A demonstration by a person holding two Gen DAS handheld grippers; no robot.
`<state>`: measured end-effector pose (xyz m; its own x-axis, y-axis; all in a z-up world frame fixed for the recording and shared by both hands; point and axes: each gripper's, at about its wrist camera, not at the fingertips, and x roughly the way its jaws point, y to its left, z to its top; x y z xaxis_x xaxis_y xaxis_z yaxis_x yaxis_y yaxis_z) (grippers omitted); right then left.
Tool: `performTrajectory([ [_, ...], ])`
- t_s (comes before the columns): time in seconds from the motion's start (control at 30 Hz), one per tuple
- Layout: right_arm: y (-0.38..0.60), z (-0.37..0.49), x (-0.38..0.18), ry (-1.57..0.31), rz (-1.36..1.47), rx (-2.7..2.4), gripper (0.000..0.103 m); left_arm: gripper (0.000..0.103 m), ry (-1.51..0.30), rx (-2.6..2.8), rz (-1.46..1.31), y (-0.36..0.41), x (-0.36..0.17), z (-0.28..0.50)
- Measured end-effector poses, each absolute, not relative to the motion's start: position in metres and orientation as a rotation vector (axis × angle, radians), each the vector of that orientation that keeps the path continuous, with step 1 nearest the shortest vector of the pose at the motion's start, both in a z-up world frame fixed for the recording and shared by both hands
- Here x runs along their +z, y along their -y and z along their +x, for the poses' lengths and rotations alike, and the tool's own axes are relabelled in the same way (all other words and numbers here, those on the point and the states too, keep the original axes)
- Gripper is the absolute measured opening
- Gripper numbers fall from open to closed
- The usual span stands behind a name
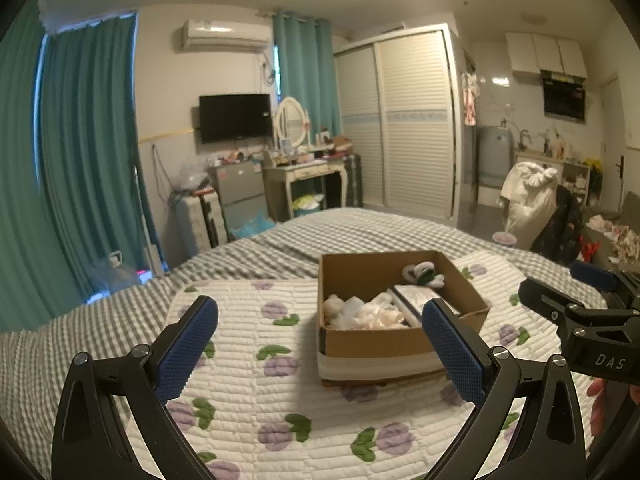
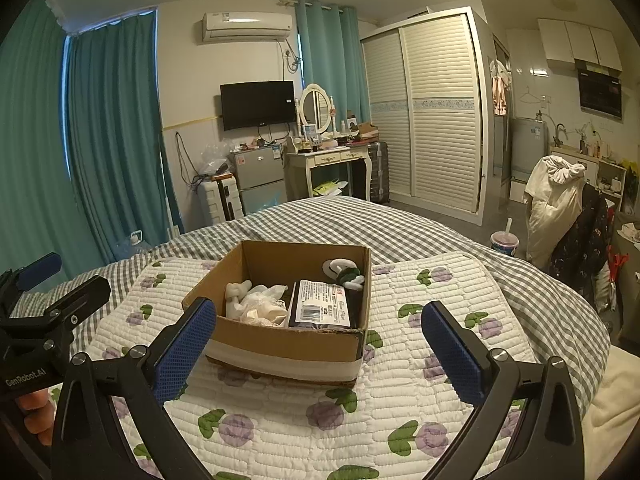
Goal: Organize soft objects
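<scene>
The box sits on the quilt near the middle of the bed, and the soft things I can see are all inside it: a pale knotted bundle in the near-left part, a flat black packet with a white label beside it, and a green-and-white roll tucked into the far right corner. Nothing soft lies loose on the quilt around the box in either view, so I judge the gathering to be as good as done; what may be left is tidying the bundle, which looks rumpled, or shifting the box itself. My left hand-held gripper hangs over the quilt's near edge, fingers spread wide and empty, its right finger in front of the box's near right corner. My right hand-held gripper is likewise spread and holds nothing, with the box between its fingers but farther off, not touched.
</scene>
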<state>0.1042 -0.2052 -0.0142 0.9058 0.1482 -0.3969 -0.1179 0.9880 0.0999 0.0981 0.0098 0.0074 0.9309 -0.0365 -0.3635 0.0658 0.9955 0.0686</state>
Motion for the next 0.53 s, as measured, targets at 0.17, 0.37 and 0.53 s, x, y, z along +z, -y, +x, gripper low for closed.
performTrajectory([
  [0.17,0.2049,0.1040,-0.0149,-0.418,0.073,0.136,0.103,0.103,-0.373,-0.050,0.078,-0.0101,0.0072,0.0980],
  [0.37,0.2045,0.1039,-0.0160,-0.418,0.073,0.135,0.103,0.103,-0.385,-0.060,0.060,-0.0108,0.0071,0.0955],
  [0.53,0.2042,0.1038,-0.0187,-0.420,0.076,0.133,0.103,0.103,-0.385,-0.060,0.060,-0.0112,0.0070,0.0955],
])
